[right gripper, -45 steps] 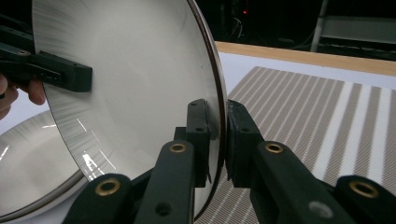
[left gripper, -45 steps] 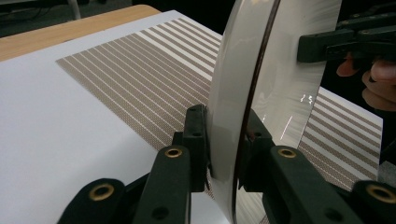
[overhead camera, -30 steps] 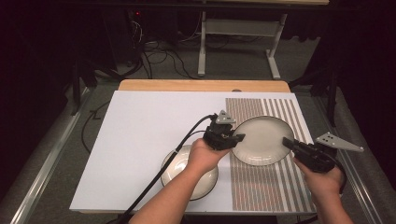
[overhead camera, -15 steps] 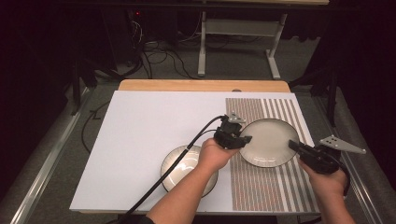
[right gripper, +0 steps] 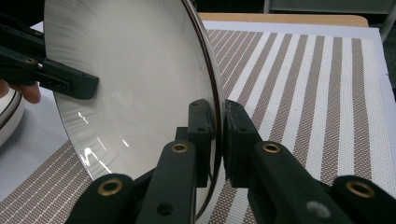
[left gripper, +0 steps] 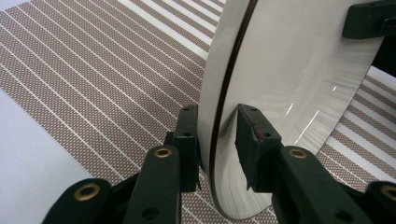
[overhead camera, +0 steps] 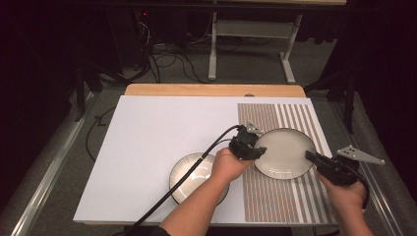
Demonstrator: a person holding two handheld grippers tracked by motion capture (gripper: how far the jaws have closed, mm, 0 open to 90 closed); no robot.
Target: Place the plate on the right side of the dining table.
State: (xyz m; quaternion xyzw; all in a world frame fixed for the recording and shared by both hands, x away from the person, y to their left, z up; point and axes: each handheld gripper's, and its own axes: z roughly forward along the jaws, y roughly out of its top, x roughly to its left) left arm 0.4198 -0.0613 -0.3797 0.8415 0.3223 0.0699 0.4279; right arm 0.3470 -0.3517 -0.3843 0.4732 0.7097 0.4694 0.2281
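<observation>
A white plate (overhead camera: pixel 282 153) with a dark rim hangs over the striped placemat (overhead camera: pixel 275 118), held from both sides. My left gripper (overhead camera: pixel 255 150) is shut on its left rim, and in the left gripper view the plate (left gripper: pixel 289 70) stands on edge between the jaws of that gripper (left gripper: pixel 217 135). My right gripper (overhead camera: pixel 310 157) is shut on the right rim. In the right gripper view the rim of the plate (right gripper: pixel 135 79) is pinched between that gripper's pads (right gripper: pixel 218 135). The other gripper's jaw (right gripper: pixel 51 77) shows on the far rim.
A second plate (overhead camera: pixel 189 174) with a ribbed rim lies on the white board (overhead camera: pixel 167 132), left of the mat and partly under my left forearm. A wooden table edge (overhead camera: pixel 211 90) runs along the back. Cables and a metal stand are on the floor beyond.
Both grippers have carried the plate to the right and a little lower over the striped mat. The second plate has not moved.
</observation>
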